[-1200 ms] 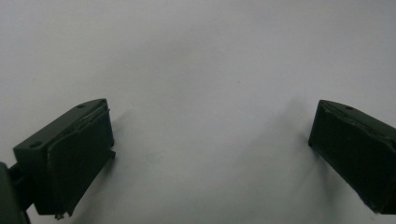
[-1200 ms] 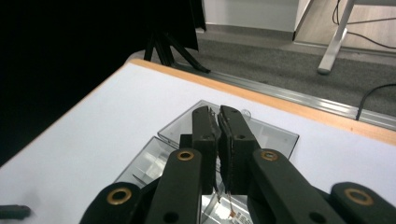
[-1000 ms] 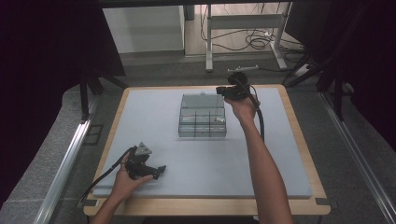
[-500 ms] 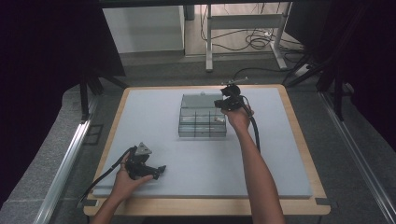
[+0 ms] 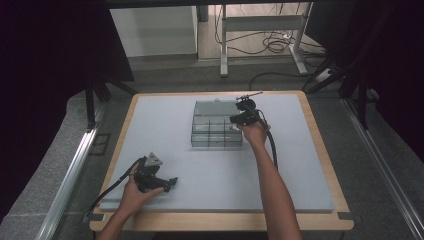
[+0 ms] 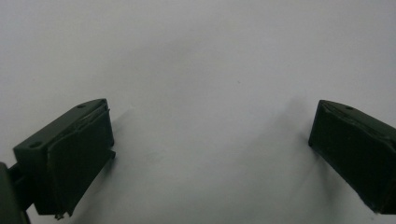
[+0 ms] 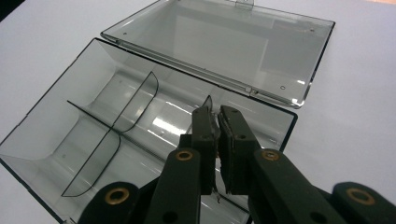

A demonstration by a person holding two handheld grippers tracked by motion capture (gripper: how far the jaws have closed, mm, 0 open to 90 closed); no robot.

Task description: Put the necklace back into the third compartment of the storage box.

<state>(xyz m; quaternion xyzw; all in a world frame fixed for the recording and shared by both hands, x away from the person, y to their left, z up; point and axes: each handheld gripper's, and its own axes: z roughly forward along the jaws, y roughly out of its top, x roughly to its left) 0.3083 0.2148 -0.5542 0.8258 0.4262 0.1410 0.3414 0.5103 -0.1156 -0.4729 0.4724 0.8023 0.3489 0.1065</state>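
Divider [image 7: 208, 103] stands upright, clamped in right gripper [image 7: 215, 122] over compartment box [image 7: 56, 135]; left gripper [image 6: 210, 140] gapes empty.

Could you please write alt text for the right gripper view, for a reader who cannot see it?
The right gripper, its jaws shut on a thin clear divider, hangs over an open smoky-clear compartment box on a pale table. The box's lid lies flat behind it, and curved partitions stand inside.
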